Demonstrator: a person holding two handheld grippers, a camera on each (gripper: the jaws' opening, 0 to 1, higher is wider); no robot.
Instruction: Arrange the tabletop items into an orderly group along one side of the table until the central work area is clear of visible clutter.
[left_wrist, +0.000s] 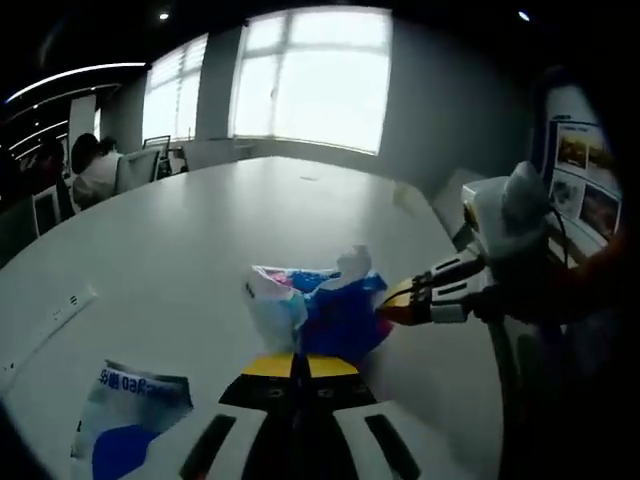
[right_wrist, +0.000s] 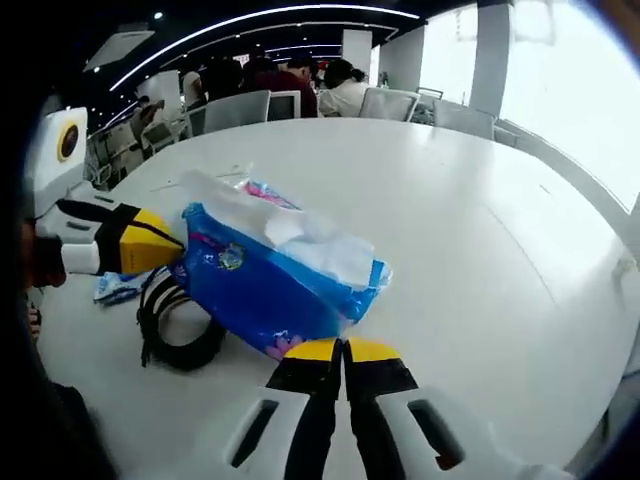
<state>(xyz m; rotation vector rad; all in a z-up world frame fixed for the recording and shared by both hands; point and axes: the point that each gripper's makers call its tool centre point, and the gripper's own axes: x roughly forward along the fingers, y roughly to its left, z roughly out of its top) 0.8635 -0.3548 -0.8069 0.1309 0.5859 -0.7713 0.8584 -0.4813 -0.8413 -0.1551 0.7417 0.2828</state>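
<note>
A blue tissue pack (right_wrist: 262, 285) with white tissue pulled out of its top lies on the white table (right_wrist: 470, 220), partly over a black cable coil (right_wrist: 178, 325). My right gripper (right_wrist: 343, 350) is shut, its yellow tips pinching the pack's near edge. The left gripper (right_wrist: 168, 250) comes in from the left, shut on the pack's far end. In the left gripper view the pack (left_wrist: 335, 318) sits just past my left gripper (left_wrist: 300, 365), and the right gripper (left_wrist: 398, 300) holds its right end.
A loose blue and white wrapper (left_wrist: 130, 418) lies near the table edge, also seen as the wrapper (right_wrist: 120, 288) beside the coil. A socket strip (left_wrist: 60, 312) is set in the table. People sit at chairs (right_wrist: 300, 100) beyond the far end. Windows (left_wrist: 310, 75) lie behind.
</note>
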